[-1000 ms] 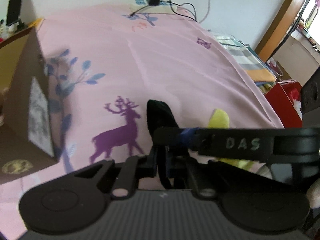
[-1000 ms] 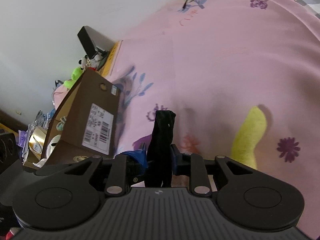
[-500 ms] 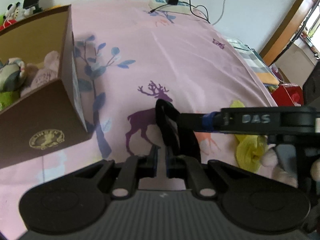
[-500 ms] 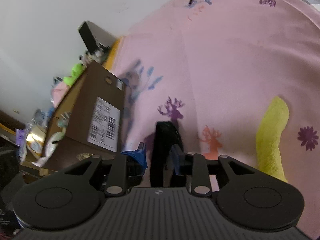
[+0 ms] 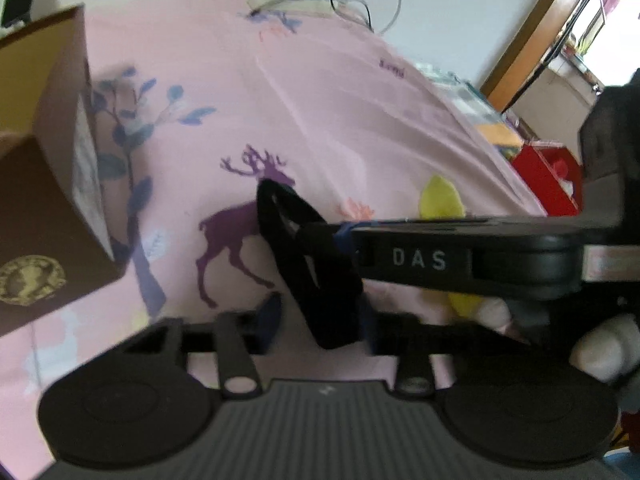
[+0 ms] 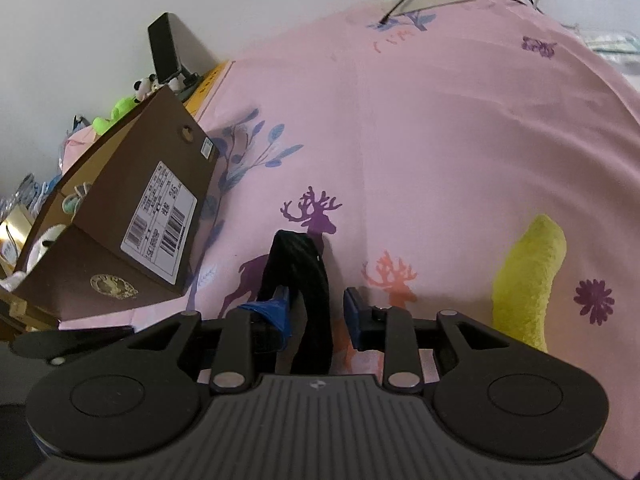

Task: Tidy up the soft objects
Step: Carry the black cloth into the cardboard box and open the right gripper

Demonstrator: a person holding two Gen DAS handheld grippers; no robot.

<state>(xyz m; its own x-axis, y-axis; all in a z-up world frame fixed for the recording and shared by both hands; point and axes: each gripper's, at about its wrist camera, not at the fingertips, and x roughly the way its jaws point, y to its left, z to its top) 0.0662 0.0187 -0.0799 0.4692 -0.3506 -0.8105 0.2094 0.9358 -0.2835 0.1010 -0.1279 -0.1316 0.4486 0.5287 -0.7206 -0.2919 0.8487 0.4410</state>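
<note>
Holding a black fabric piece (image 6: 306,292) between both grippers, mid-task.

Right gripper (image 6: 316,316): jaws part open. The cloth hangs in the gap against the left blue pad; the right pad stands clear of it. Can't tell if it's actually pinched or just draped.

Left gripper (image 5: 316,320): jaws opening, the same black fabric (image 5: 308,256) between them. The left pad is off the cloth; the right side is hidden behind it. Reads as a release, not a grip. The right gripper crosses this view from the right, its tip at the fabric.

Fabric: dark, thin, limp, looped or folded, no stiffness. Expect it to slump wherever it's let go.

Outward:
- Left of both grippers, near: an open brown cardboard box (image 6: 132,216) on the pink bedsheet (image 6: 440,120). Plush toys already show inside it, so I'd judge part of the sorting done.
- Right of the right gripper, on the sheet: a yellow plush piece (image 6: 528,276), not yet boxed.
- Below the crossing gripper in the left view: something pale and soft, too hidden to name.

Left to do, by my read: get the black fabric into the box, then the yellow piece.
</note>
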